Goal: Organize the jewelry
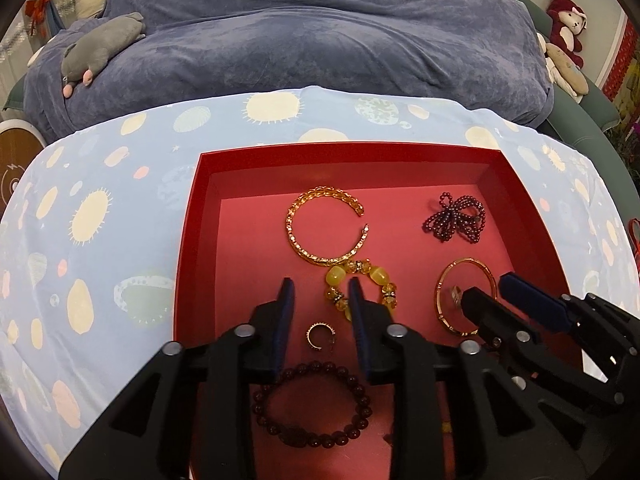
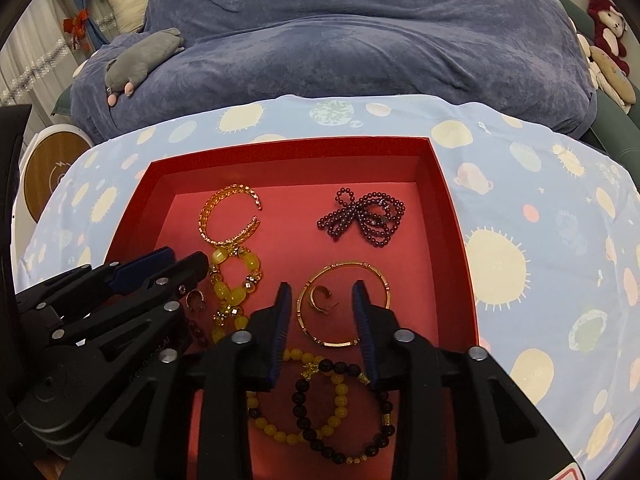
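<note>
Nearest in the left wrist view: a dark red bead bracelet (image 1: 312,404) flat on the floor of the red box (image 1: 192,240), seen here as a full circle, only a few beads of it peeking out in the right wrist view. Just beyond, a small gold ring (image 1: 320,336), lying free between the parted jaws of the left hand-held gripper (image 1: 322,292) — released, gripping nothing, pads clear of it.

Nearest in the right wrist view, and missing from the other: a yellow bead bracelet (image 2: 300,396) overlapped by a black bead bracelet (image 2: 344,408). Ahead, the right hand-held gripper (image 2: 322,294), likewise released, straddling a curved gold ring (image 2: 322,298) without touching it; that ring inside a thin gold bangle (image 2: 344,304). In the left wrist view the same ring half hidden behind a black finger, hardly readable.

Mid-box, seen from both sides: a chunky yellow stone bracelet (image 1: 360,284) touching an open gold cuff (image 1: 326,228) behind it. Far right corner: a dark purple bead bow (image 1: 456,218), well apart from the rest.

Under the box, a pale blue cloth (image 1: 100,208) with suns and planets over the worktop. Beyond, a sofa under a blue-grey throw (image 1: 312,40), a grey plush (image 1: 104,46) at left, a red plush (image 1: 566,26) at far right.
</note>
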Demonstrator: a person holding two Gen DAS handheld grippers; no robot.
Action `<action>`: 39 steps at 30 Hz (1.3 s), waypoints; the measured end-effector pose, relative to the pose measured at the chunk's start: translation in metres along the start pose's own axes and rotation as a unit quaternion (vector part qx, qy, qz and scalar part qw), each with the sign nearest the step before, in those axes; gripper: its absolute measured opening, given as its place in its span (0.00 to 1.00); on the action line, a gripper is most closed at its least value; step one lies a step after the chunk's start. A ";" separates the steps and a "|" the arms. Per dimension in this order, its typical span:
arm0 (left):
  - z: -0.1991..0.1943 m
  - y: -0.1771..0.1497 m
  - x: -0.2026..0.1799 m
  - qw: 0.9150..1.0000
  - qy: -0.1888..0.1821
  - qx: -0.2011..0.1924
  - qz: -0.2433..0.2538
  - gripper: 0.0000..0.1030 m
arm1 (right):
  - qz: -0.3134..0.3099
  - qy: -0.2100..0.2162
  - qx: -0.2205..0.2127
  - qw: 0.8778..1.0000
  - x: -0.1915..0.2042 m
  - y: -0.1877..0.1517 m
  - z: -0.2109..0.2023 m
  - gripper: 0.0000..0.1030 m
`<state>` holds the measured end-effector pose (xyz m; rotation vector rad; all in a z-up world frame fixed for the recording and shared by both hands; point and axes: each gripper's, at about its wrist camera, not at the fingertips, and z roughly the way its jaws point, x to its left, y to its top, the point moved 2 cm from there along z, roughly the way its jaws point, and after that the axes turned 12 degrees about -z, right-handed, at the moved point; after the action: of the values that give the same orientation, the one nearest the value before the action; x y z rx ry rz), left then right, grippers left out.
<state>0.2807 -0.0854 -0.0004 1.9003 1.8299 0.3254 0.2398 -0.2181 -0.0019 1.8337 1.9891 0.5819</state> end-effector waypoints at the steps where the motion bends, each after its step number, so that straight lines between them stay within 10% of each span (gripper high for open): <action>1: -0.002 0.000 0.001 1.000 0.000 -0.002 -0.002 0.32 | 0.003 0.001 -0.002 1.000 -0.001 0.000 -0.002 0.38; 14: -0.053 -0.012 0.008 0.999 0.009 -0.029 -0.015 0.38 | 0.019 -0.024 -0.030 0.999 0.003 -0.013 -0.054 0.55; 39: -0.124 -0.108 0.024 0.999 0.012 -0.024 -0.031 0.45 | 0.029 -0.059 -0.011 0.998 0.035 -0.103 -0.128 0.56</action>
<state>0.1287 -0.0409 0.0491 1.8113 1.8758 0.3692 0.0818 -0.1962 0.0518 1.8732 1.8509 0.4992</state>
